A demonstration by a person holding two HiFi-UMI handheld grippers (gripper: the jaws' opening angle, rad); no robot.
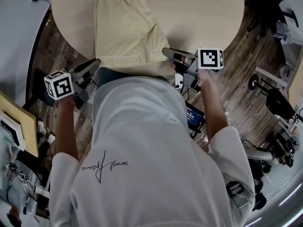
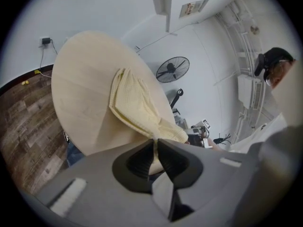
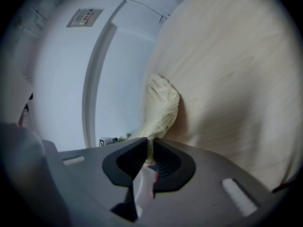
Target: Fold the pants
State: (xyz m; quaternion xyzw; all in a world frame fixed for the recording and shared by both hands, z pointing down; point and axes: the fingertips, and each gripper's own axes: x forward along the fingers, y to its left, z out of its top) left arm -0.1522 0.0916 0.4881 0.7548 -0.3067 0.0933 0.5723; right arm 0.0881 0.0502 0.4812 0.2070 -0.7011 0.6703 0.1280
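A round wooden bench point(image 1: 199, 13) carries pale yellow pants point(image 1: 123, 27), their long axis running straight away from the person and the near end at the bench's near edge. The left gripper point(image 2: 155, 141) and right gripper point(image 3: 147, 140) are each clamped on a near corner, equally close, with the far end lying ahead.

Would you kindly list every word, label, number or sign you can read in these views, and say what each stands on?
Nothing here can be read for certain.
Cursive print on the back of the white shirt: not legible.
Wall sign, left gripper view: too small to read.
Wall sign, right gripper view: too blurred to read.
Left cube and right cube: square marker patterns only, no letters.
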